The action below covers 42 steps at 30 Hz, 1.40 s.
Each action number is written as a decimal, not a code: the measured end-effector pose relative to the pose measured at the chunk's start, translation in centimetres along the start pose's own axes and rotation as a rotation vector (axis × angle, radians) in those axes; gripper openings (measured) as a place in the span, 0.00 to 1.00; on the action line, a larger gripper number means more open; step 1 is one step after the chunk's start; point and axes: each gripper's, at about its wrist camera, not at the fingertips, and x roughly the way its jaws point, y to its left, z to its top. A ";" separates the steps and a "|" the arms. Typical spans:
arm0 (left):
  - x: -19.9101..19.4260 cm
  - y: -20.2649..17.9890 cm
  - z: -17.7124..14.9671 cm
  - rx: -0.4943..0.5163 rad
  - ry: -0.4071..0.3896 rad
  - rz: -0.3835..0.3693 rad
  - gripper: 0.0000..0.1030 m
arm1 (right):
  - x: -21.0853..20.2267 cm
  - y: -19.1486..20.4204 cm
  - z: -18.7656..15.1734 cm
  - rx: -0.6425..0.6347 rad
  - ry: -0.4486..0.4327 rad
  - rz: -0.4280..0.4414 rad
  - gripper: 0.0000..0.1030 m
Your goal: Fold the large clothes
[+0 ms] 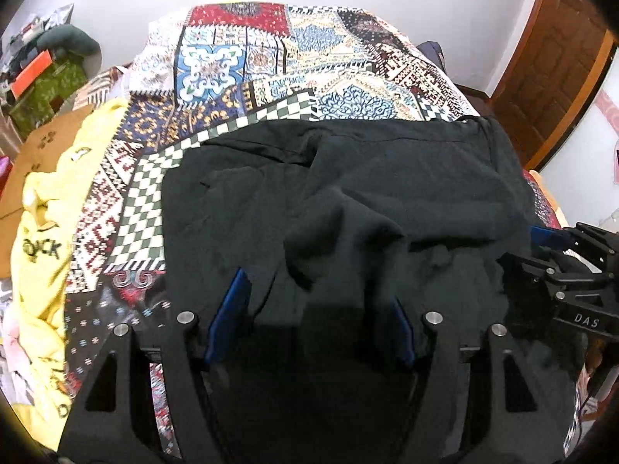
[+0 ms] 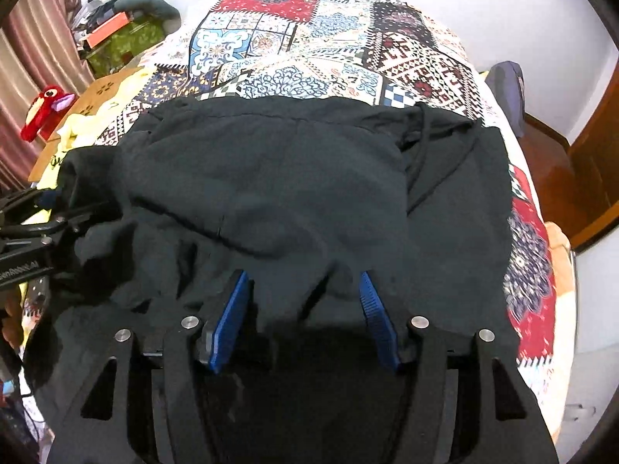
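Observation:
A large black garment [image 1: 367, 193] lies spread and rumpled on the patterned bedspread [image 1: 251, 62]. My left gripper [image 1: 317, 290] sits low over its near edge. Its blue pads [image 1: 232, 309] stand apart, with a loose bunch of black cloth between them. In the right wrist view the same garment [image 2: 271, 178] shows a hood and cord at the far right. My right gripper [image 2: 303, 274] is also open, its pads [image 2: 228, 321] either side of a slack fold. Each gripper shows in the other's view: the right one [image 1: 534, 247] at the garment's right edge, the left one [image 2: 77, 208] at its left.
A yellow printed shirt [image 1: 42, 232] lies crumpled left of the black garment, partly on a cardboard sheet [image 1: 42, 143]. A red plush toy [image 2: 38, 112] and a cluttered pile [image 2: 116, 27] stand beyond it. A wooden door [image 1: 549, 65] is at the right, past the bed's edge.

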 end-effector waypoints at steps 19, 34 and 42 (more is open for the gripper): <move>-9.8 4.2 -6.3 -0.032 -0.065 0.087 0.65 | -8.5 -2.5 -5.7 -0.009 -0.091 -0.165 0.56; -7.1 9.3 -16.2 -0.270 0.192 -0.057 0.65 | -8.1 -14.5 -13.8 0.435 0.026 -0.156 0.56; -6.7 7.0 -18.9 -0.263 0.226 -0.111 0.61 | -7.4 -18.0 -17.8 0.632 0.064 -0.072 0.56</move>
